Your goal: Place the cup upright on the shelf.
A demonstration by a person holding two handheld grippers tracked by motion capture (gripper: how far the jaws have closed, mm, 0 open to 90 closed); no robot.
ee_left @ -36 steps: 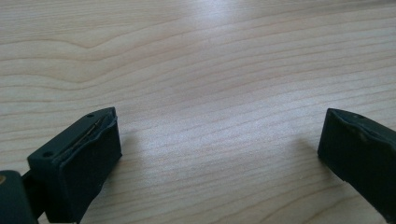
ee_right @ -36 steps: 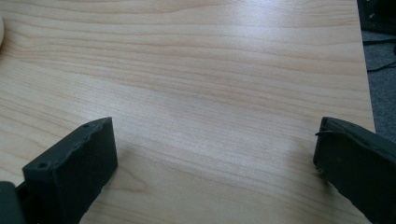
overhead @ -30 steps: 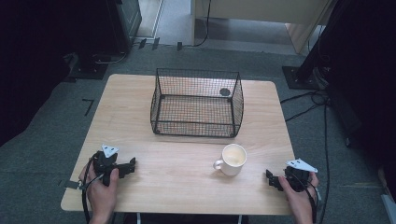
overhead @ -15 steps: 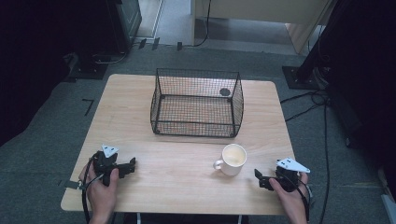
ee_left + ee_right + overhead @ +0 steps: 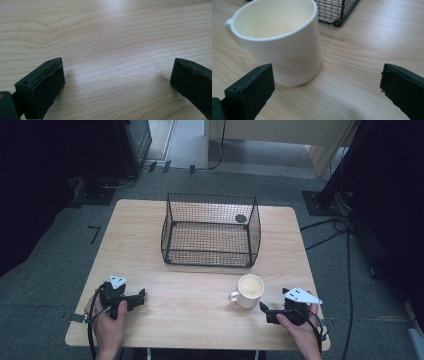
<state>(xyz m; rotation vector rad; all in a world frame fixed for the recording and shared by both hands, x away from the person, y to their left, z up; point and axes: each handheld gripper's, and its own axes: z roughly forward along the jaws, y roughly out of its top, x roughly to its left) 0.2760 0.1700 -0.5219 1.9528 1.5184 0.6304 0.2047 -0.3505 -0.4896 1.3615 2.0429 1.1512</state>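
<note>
Right claw [image 5: 327, 87] spread wide; the white mug [image 5: 279, 42] just ahead, toward its left jaw, seemingly not touching.

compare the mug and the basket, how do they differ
The mug is cream, solid-walled and small; the basket is black open wire mesh and far larger. The mug is round with a side handle; the basket is rectangular. The mug stands near the right gripper, just ahead of its open jaws; the basket sits farther back at mid table. Both stand upright, open-topped, and look empty apart from a dark round spot at the basket's far right corner.
</note>
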